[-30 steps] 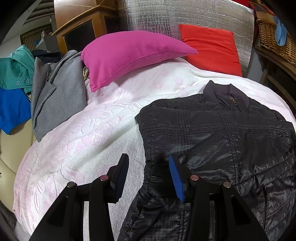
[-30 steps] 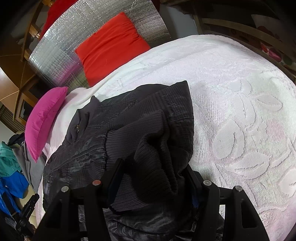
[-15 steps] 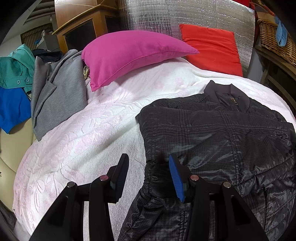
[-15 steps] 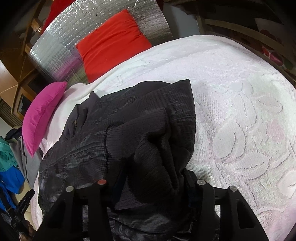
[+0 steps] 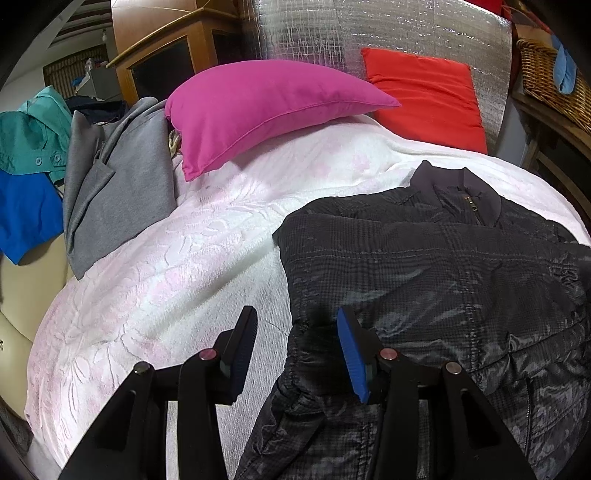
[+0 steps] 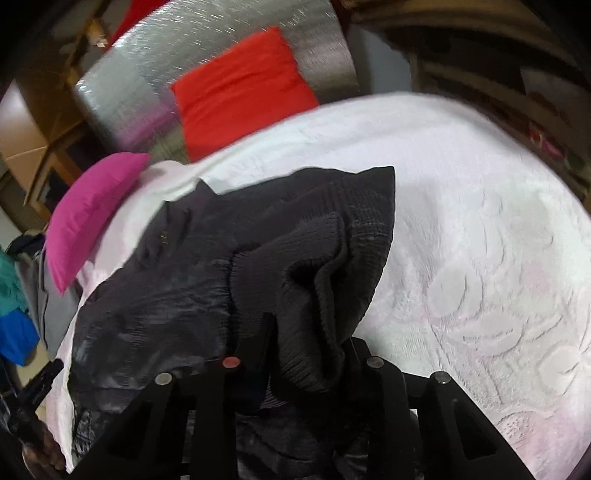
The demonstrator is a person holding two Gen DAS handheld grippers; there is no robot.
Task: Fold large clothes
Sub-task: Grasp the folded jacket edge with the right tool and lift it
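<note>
A black quilted jacket [image 5: 424, 280] lies flat on the white bedspread [image 5: 166, 280], its collar and zip pointing away from me. My left gripper [image 5: 295, 332] hangs still and open over the jacket's left edge. That edge sits loosely between its pads, which do not press on it. In the right wrist view the jacket [image 6: 166, 295] fills the middle, with its ribbed knit cuff [image 6: 317, 280] bunched up. My right gripper [image 6: 306, 354] is closing, and the cuff is squeezed between its fingers. The bunched fabric hides the fingertips.
A pink pillow [image 5: 266, 107] and a red cushion [image 5: 424, 96] lean at the bed's head against a silver foil panel [image 5: 369, 29]. A grey garment [image 5: 114, 177] and teal and blue clothes [image 5: 26, 173] lie at the left. A wicker basket [image 5: 546, 77] stands right.
The right gripper's jaws have narrowed onto the bunched knit cuff, and its view has rolled slightly. The left gripper and the jacket's left side have not moved.
</note>
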